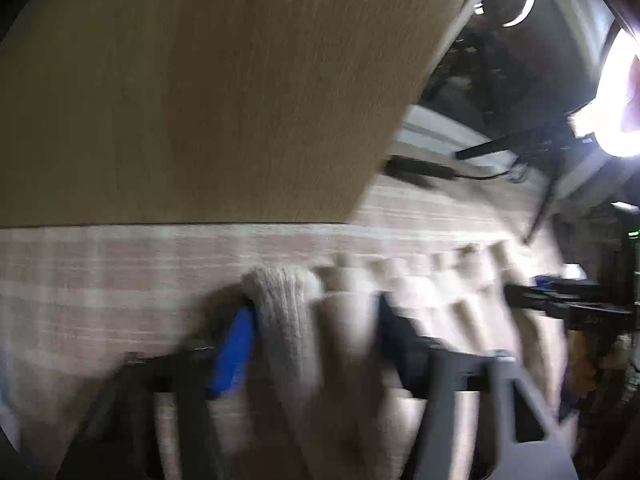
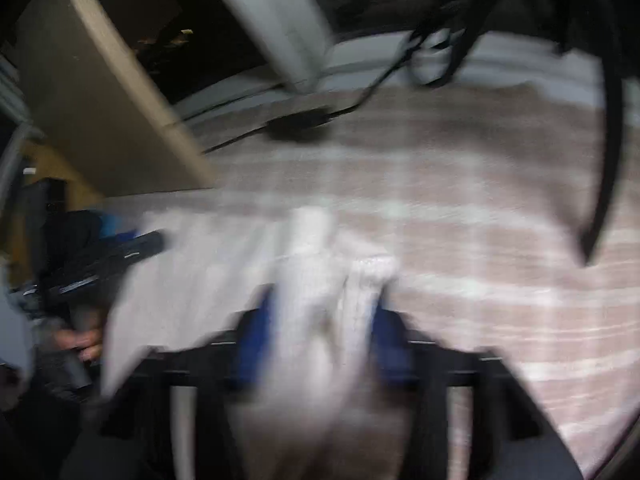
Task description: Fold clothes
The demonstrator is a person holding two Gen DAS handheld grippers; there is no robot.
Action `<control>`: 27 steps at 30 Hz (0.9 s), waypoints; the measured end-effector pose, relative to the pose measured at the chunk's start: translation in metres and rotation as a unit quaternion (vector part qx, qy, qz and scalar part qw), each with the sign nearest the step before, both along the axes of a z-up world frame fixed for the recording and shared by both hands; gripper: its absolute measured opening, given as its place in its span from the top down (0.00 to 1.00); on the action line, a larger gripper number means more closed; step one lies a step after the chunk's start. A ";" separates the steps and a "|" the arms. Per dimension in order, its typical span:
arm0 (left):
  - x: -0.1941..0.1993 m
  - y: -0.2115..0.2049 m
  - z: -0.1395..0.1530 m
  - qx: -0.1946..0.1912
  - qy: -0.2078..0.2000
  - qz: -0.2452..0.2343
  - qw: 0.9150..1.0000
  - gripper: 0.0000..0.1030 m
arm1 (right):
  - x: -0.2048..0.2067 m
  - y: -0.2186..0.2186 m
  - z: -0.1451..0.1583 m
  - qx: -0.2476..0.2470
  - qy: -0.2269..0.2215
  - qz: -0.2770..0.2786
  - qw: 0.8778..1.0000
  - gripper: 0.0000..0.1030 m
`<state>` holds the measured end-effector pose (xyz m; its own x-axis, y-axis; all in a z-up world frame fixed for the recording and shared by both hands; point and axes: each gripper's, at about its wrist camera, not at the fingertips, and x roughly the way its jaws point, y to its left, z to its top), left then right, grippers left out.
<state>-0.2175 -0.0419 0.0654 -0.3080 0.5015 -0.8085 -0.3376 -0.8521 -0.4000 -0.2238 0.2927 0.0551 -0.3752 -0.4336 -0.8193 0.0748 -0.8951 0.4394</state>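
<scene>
1. Left wrist view: your left claw [image 1: 312,340] sits low in the frame, with a bunched ridge of the pale knit garment [image 1: 288,320] between its blue pad [image 1: 234,354] and the dark finger opposite. The cloth fills the gap, so I judge the claw closed on that fold, though blur hides the contact.
2. Same view: the garment runs in pleats toward the right edge of the frame, over the striped desk [image 1: 100,276]. A tan board [image 1: 200,92] stands across the upper left.
3. Right wrist view: your right claw [image 2: 324,336] at lower centre has two rolls of the garment [image 2: 316,280] packed between its blue pads [image 2: 254,344]; I judge it gripping. The cloth spreads to the left of the frame, toward your left claw [image 2: 120,256].
4. Same view: a black adapter and cable [image 2: 300,122] lie on the desk [image 2: 500,208] at upper centre, apart from the cloth.
5. Handling judgement: the knit looks light, soft and stretchy; it will sag between your claws and may slip from a thin pinch. Hold gathered edge folds, as now, and keep it taut.
</scene>
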 end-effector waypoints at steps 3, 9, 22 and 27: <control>0.004 -0.004 0.009 0.027 0.001 -0.007 1.000 0.78 | 0.006 -0.003 0.008 0.005 0.017 0.002 1.000 0.79; 0.030 -0.028 0.089 0.109 0.037 -0.020 0.993 0.85 | 0.050 -0.003 0.087 -0.028 0.100 -0.015 0.994 0.84; 0.225 -0.041 0.188 0.049 0.236 -0.164 0.957 0.70 | 0.254 -0.043 0.191 0.133 0.266 -0.010 0.955 0.76; 0.296 -0.065 0.056 -0.041 0.039 -0.208 0.977 0.79 | 0.341 -0.030 0.087 0.143 0.079 -0.036 0.986 0.75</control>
<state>0.0789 -0.1067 0.1213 -0.1547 0.5317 -0.8327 -0.6876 -0.6632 -0.2957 0.1169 0.2627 0.1425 -0.5293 -0.1608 -0.8331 0.0541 -0.9863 0.1560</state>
